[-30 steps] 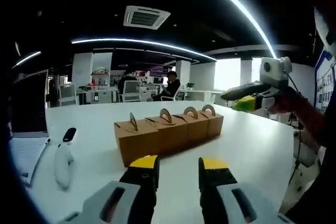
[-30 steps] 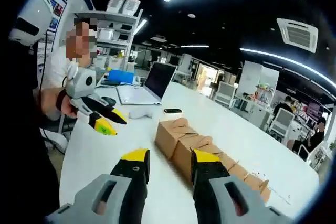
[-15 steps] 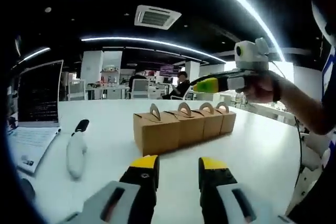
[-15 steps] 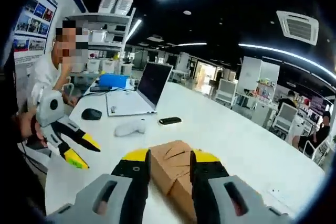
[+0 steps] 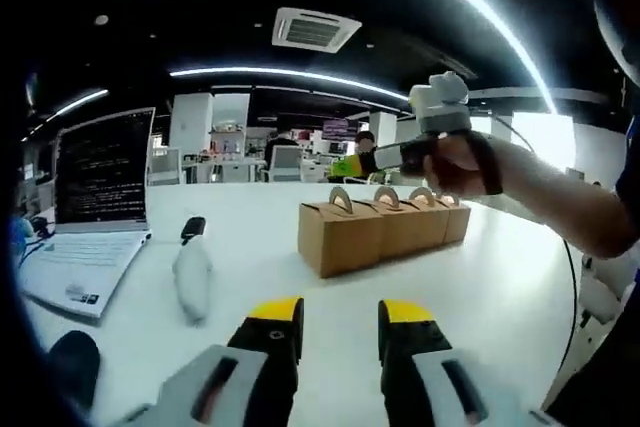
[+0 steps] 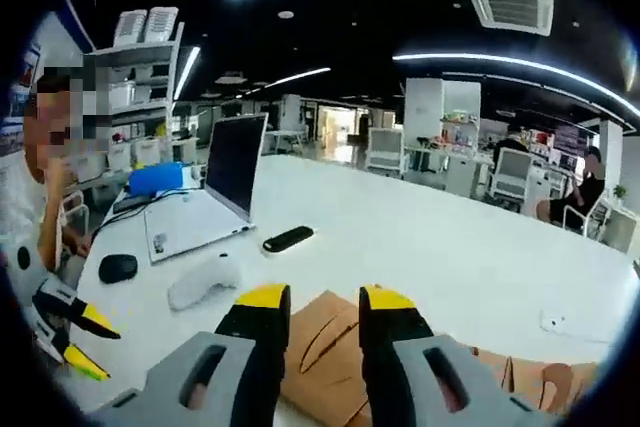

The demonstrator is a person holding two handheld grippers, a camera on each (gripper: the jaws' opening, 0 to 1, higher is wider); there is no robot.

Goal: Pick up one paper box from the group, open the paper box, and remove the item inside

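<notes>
White office table bears paper boxes; both grippers' jaws spread.

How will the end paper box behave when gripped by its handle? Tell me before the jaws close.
The end paper box is thin folded card, so probably light and easily crushed. Its arched handle looks flimsy and may bend. It touches the next box in the row, so lifting might drag that one.

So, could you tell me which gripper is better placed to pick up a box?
The right gripper: its open fingers hover over the end paper box, while the left gripper sits back from the row.
</notes>
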